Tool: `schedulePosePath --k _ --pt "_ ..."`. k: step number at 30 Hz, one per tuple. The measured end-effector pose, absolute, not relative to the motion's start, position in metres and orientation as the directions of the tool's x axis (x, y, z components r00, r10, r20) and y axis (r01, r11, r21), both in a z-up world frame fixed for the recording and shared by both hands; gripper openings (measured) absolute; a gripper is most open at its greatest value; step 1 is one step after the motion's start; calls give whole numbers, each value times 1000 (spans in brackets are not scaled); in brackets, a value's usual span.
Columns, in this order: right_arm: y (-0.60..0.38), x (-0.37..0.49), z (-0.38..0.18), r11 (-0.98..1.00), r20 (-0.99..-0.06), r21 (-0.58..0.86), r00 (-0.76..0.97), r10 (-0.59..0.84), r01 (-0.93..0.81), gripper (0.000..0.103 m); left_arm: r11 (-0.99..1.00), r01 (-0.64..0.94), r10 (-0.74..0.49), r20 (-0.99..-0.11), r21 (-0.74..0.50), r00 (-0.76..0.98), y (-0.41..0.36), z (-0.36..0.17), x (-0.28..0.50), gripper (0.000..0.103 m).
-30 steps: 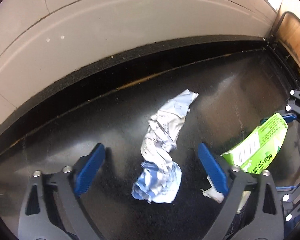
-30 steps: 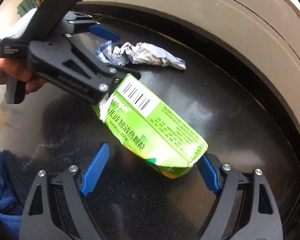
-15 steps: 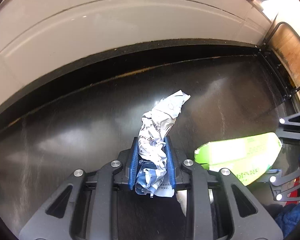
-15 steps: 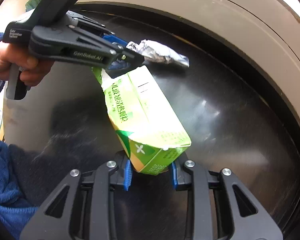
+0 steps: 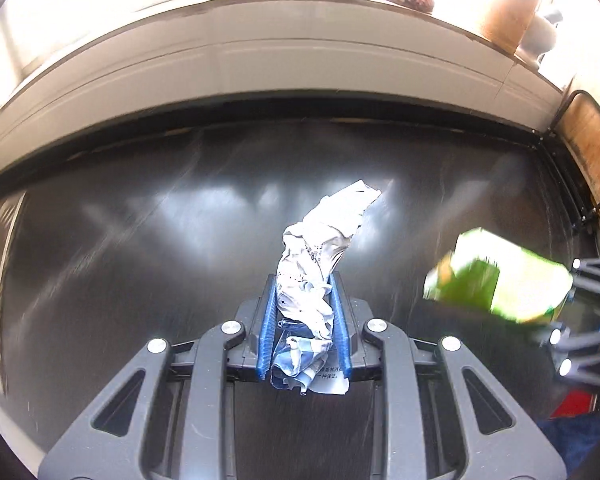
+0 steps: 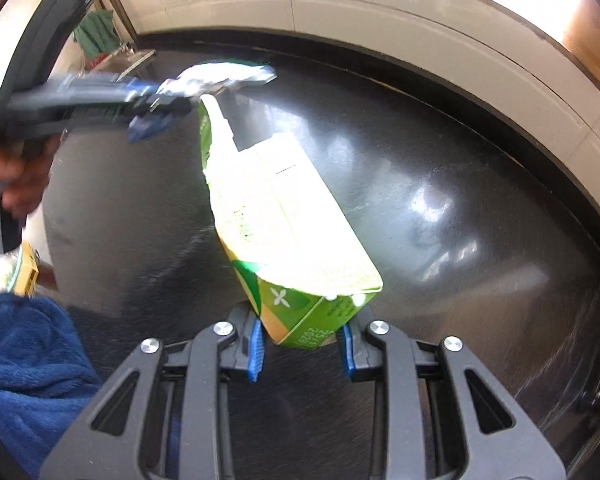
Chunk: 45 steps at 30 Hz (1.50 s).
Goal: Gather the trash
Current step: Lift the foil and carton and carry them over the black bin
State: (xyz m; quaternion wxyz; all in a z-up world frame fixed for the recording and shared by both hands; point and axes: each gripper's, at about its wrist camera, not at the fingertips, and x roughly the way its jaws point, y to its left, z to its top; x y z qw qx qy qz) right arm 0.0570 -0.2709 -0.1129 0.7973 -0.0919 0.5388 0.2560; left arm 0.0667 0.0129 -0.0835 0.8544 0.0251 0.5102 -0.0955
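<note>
A crumpled white-and-blue paper wrapper [image 5: 316, 264] sticks up between the blue pads of my left gripper [image 5: 305, 320], which is shut on it and holds it above the black tabletop [image 5: 140, 240]. My right gripper [image 6: 302, 344] is shut on the lower end of a green carton [image 6: 284, 216], lifted off the table and tilted away. In the left wrist view the carton [image 5: 496, 276] is blurred at the right, next to the right gripper's frame. In the right wrist view the left gripper [image 6: 156, 104] and the wrapper [image 6: 220, 76] are at upper left, with a hand [image 6: 16, 172] on the handle.
A pale raised ledge [image 5: 260, 60] runs along the table's far edge, with a brown jar [image 5: 508, 16] and other items on the sill behind. A wooden panel in a black frame [image 5: 592, 152] stands at right. Blue towelling fabric [image 6: 24, 364] fills the right wrist view's lower left.
Both grippers went from open around their items to shut on them. Then both lifted the wrapper and the carton off the table, and more of the ledge and sill came into view.
</note>
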Motion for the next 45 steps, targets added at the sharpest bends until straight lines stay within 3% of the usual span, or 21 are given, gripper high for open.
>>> schedulePosePath --k 7,18,28,34,45 --pt "-244 38 -99 833 -901 144 277 333 -533 29 992 108 -103 -891 -61 442 24 -95 3 25" --pt "-191 20 -88 787 -901 131 258 348 -603 30 999 27 -51 -868 -43 494 48 -92 -33 25" --pt "-57 6 -87 587 -900 164 124 419 -792 30 948 -318 147 -859 -19 490 160 -99 -119 25" --pt "59 -34 -100 382 -891 257 -65 449 -888 30 826 -564 270 -873 -7 406 231 -116 -206 25" --pt "223 -148 -154 82 -887 368 -323 330 -926 30 513 -857 309 -920 -52 241 323 -173 -339 25"
